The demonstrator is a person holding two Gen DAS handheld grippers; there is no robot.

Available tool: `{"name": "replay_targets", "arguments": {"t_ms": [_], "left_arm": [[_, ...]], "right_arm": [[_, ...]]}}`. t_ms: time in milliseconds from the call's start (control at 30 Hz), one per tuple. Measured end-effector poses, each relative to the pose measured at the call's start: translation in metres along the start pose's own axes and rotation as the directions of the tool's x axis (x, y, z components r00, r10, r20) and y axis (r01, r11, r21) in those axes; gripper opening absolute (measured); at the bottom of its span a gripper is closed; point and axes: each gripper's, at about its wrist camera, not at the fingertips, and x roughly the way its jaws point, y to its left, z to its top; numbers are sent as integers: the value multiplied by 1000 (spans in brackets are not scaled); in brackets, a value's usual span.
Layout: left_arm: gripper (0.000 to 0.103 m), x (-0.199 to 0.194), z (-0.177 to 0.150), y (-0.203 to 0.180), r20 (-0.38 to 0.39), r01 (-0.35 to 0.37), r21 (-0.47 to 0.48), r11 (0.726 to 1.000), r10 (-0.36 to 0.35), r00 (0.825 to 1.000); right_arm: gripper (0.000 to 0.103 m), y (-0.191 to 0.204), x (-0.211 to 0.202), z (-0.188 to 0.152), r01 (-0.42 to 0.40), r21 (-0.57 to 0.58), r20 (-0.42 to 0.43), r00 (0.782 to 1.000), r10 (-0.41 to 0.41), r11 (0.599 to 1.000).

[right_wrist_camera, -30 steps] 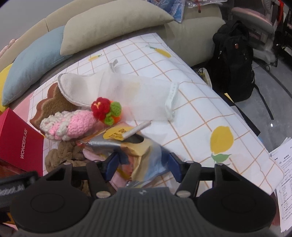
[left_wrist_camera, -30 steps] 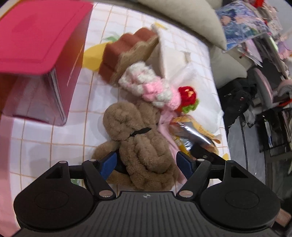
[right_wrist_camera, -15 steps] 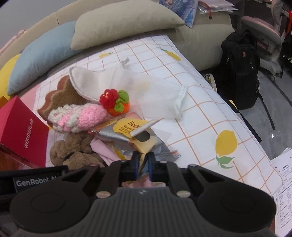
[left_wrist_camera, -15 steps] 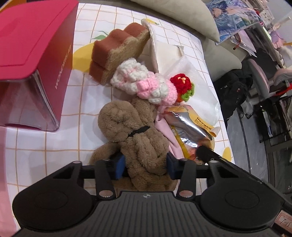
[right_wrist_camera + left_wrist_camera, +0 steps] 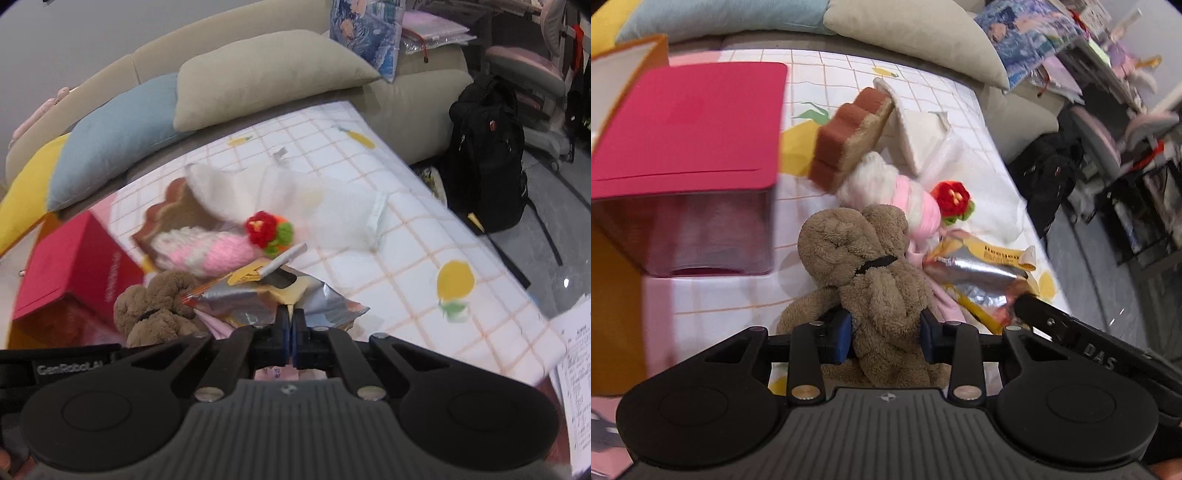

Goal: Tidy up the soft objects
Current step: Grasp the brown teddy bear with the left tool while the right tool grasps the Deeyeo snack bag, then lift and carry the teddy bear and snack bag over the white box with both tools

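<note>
Open cloth: free at 2 o'clock.
Red box: blocks 10 o'clock.
Pillows: wall 12 o'clock.

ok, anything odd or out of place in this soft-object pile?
Yes: an opened silver and yellow foil snack packet, crumpled, lies among the plush and crochet items, beside the brown plush toy. It is no soft toy. The right hand-held gripper is shut on its edge.

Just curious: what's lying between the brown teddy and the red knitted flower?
A pink and white knitted roll, between teddy and flower, seen in the left wrist view.
</note>
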Motion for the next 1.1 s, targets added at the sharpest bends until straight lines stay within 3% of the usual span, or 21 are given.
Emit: {"name": "replay_targets", "arguments": {"t_ms": [200,300,333,367,533,667,733,900,1100], "left_arm": [[41,2,-17,16,-55,-79,88,993,84,995],[41,0,-21,24,-59,-78,89,993,84,995],[41,-2,-22,25,-55,-80,98,992,86,995],[41,-3,-22,25,-53,-83,112,990,89,995],[41,-4,-23,21,-50,-99,170,980,109,993],[43,0,-24,24,-58,-94,146,985,103,993],[48,3,-23,29,-60,-81,115,990,88,994],[60,7,-22,36,-53,-61,37,997,63,997],[71,17,-23,34,-35,-75,33,997,76,996]], "right_arm": [[0,25,14,-22,1,-100,-148,989,-16,995],[10,27,13,-21,-32,-153,-168,986,6,988],[17,27,11,-21,-35,-178,-160,987,6,983],[32,28,9,-21,-41,-199,-150,989,11,979],[60,34,17,-12,-40,-337,-125,992,-2,941],[61,35,46,-8,-104,-338,-227,974,27,935],[62,38,54,-9,-99,-340,-242,970,14,935],[49,41,67,-12,-134,-331,-303,953,29,934],[41,46,66,-14,-128,-363,-302,953,14,923]]}}
